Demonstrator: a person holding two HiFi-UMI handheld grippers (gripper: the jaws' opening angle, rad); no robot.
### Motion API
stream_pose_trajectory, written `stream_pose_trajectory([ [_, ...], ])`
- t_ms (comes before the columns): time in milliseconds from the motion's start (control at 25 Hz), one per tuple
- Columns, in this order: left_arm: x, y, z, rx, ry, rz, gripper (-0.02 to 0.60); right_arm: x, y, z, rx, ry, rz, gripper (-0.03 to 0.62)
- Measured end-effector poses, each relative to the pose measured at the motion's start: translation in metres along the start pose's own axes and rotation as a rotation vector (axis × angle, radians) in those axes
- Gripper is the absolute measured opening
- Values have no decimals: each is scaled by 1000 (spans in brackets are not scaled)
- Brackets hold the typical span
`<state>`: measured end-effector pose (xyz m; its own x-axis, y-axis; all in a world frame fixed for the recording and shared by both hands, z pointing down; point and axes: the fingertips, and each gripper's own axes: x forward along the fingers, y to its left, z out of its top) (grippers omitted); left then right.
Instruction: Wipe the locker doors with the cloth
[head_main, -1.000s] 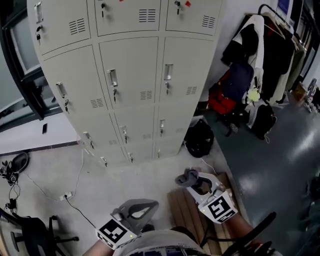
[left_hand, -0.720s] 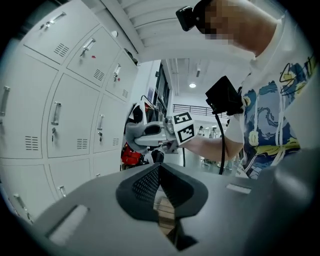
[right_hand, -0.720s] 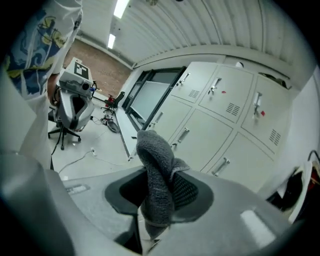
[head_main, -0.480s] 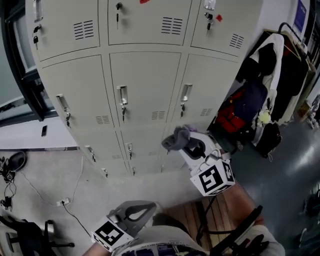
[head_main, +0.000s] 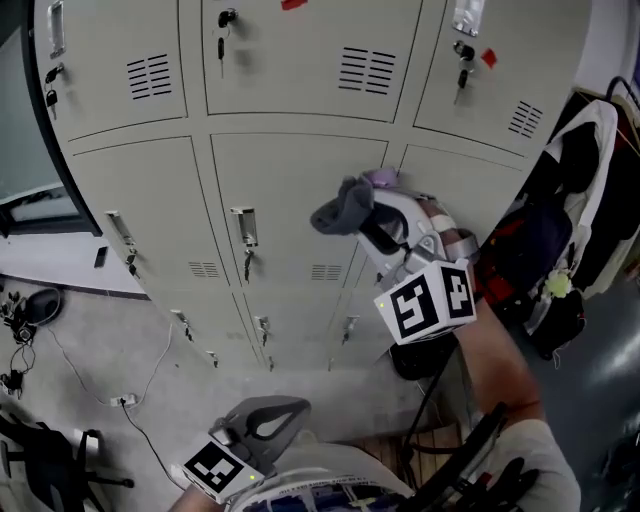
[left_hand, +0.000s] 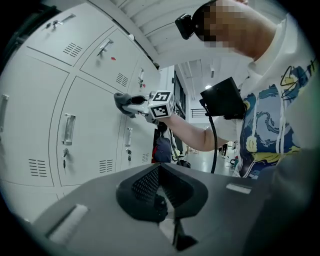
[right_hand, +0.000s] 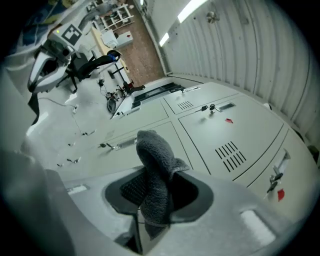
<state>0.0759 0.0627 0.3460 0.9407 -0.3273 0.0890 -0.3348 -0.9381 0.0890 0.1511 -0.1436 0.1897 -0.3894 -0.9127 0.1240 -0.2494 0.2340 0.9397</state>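
Right gripper (head_main: 365, 212): raised on an outstretched arm in front of the lockers; jaws pressed onto the cloth, pinching a fold of it.
Cloth (right_hand: 154, 167): grey, terry-textured; bunched and standing up out of the right gripper's jaws, with a short tail hanging below them.
Cloth position: in the head view, level with the middle row of locker doors (head_main: 290, 190), over the seam between the centre and right doors; close to the metal, contact not determinable.
Left gripper (left_hand: 159, 199): held low near the torso, well apart from the lockers; jaws pressed together, nothing between them.
Marker cube (head_main: 427, 300): mounted on the right gripper behind the jaws, two marker faces turned toward the head camera.
Door fittings: light grey panels, each with a louvred vent, a recessed handle (head_main: 243, 226) and a key in the lock below it.
Red tag (head_main: 488, 58): on the upper right door, just beside its lock.
Floor (head_main: 120, 330): grey, with a thin cable (head_main: 150, 370) trailing across it at left.
Clothing (head_main: 590, 170): hung to the right of the lockers, bags below it.
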Motion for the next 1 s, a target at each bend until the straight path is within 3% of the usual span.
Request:
stream_pose_trajectory([
  [280,23,22,1,-34,1,24,3,33,-32,-1,-103,-34,-75,114],
  [440,26,32,1,-41,18,25,3,46,-31,-9,-78,-21,-58,114],
  [680,26,47,-1,-46,30,17,3,54,-10,-18,-10,-9,-33,114],
  [1000,29,55,-1,-38,42,5,3,64,45,-36,40,27,68,114],
])
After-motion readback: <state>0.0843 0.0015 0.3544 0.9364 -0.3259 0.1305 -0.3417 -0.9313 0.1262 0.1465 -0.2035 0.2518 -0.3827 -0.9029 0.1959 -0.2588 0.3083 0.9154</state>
